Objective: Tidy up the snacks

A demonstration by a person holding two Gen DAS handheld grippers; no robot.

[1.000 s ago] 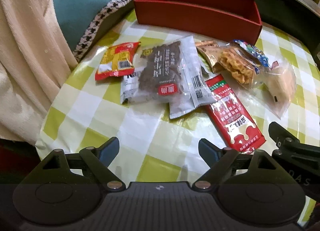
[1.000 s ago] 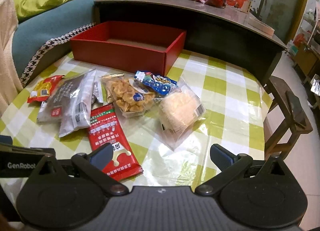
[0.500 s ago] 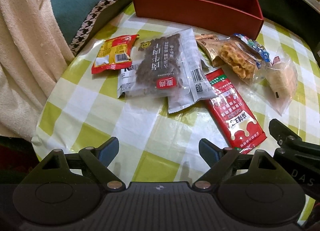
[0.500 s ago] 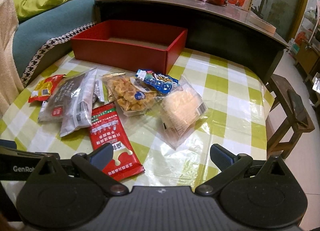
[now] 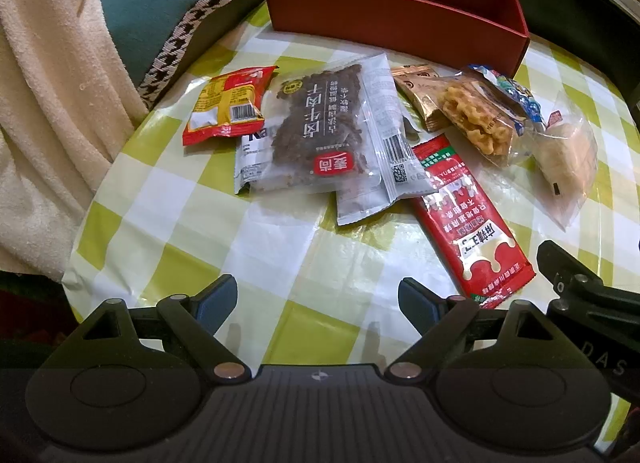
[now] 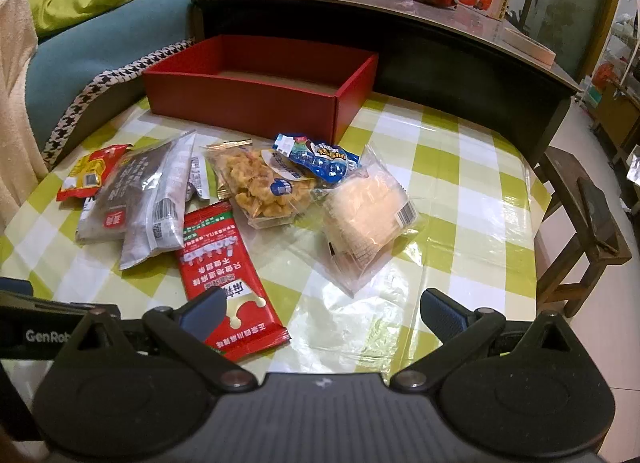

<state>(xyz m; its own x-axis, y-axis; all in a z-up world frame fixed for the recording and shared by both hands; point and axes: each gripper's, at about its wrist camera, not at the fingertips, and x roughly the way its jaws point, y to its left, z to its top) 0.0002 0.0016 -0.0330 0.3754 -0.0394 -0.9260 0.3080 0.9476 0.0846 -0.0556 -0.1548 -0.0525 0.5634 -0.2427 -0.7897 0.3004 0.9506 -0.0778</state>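
Both grippers [image 5: 318, 301] [image 6: 320, 309] spread wide, nothing held; red box [image 6: 240, 101] bare inside.

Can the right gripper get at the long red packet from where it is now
Probably yes. The right gripper is open, and the red packet lies flat just ahead by its left finger. Its near end is uncovered; only its far end is tucked under the grey bag.

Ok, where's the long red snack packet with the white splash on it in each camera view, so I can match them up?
Left wrist view: the long red packet lies right of center, angled toward the lower right, its near end by the right fingertip.
Right wrist view: it lies lower left of center, its near end behind the left fingertip.
Shared landmark: the red box at the far side of the checked table.
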